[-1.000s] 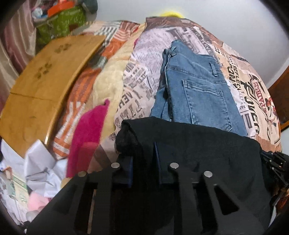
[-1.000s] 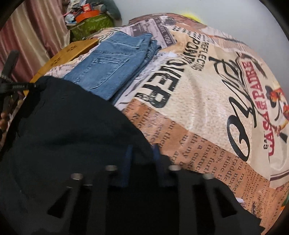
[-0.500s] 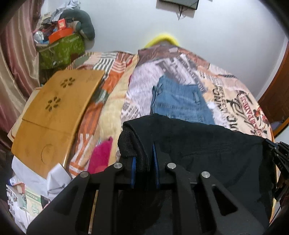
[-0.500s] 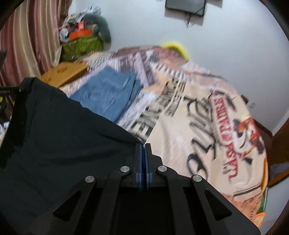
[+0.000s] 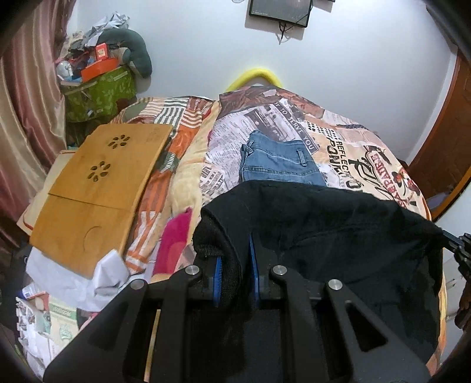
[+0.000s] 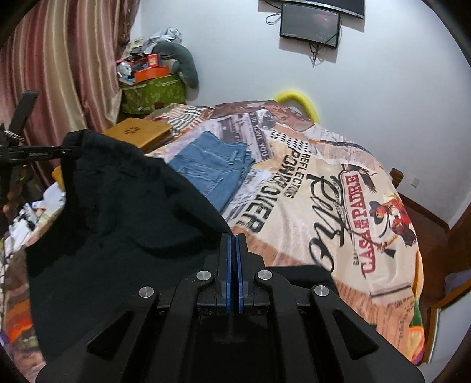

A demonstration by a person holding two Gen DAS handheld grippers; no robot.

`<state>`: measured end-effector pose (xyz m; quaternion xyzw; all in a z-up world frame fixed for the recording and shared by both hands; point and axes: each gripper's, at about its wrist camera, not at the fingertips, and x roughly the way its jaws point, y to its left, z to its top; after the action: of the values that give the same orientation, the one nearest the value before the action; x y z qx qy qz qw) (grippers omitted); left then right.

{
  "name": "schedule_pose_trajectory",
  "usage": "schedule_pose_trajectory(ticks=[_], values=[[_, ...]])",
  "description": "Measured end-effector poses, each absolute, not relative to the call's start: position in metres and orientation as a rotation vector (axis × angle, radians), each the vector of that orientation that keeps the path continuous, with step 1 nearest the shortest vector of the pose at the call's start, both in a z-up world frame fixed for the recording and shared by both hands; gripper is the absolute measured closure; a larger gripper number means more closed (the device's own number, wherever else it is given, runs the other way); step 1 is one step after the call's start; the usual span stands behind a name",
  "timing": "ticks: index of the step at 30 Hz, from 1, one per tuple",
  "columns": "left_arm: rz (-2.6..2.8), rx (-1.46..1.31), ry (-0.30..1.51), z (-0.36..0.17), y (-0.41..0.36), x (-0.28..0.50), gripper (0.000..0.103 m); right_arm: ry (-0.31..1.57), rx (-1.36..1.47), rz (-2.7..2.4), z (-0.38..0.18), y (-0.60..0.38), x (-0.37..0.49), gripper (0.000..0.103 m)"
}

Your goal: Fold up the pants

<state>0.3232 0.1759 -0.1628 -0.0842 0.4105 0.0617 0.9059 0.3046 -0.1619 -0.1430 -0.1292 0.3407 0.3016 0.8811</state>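
Black pants (image 5: 332,235) hang stretched between my two grippers above the bed. My left gripper (image 5: 234,259) is shut on a thick bunched corner of the waistband, with the blue pads (image 5: 217,272) pressed against the cloth. My right gripper (image 6: 234,246) is shut on the opposite corner of the black pants (image 6: 123,212), its pads nearly touching with thin cloth between them. Each view shows the other gripper's tip at the far end of the fabric. Folded blue jeans (image 5: 279,162) lie flat on the bed beyond; in the right wrist view the jeans (image 6: 212,168) sit mid-frame.
The bed has a printed newspaper-style cover (image 6: 338,206). A wooden lap desk (image 5: 100,188) rests at the bed's left side, with a pink cloth (image 5: 173,241) and white papers (image 5: 73,277) nearby. A green cluttered box (image 5: 100,91) stands in the corner; a screen (image 6: 309,25) hangs on the wall.
Both grippers have risen with the black pants, lifting the fabric off the bed. The views have tilted up, showing more wall. The right gripper's pads have closed tighter on the cloth.
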Motion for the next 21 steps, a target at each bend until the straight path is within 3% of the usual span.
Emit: schedule_pose_trajectory(ticks=[21], values=[[0.196,-0.206,0.88,-0.186,0.184,0.186,0.087,0.845,-0.264,0.776,-0.177,-0.153,0.162,0.101]])
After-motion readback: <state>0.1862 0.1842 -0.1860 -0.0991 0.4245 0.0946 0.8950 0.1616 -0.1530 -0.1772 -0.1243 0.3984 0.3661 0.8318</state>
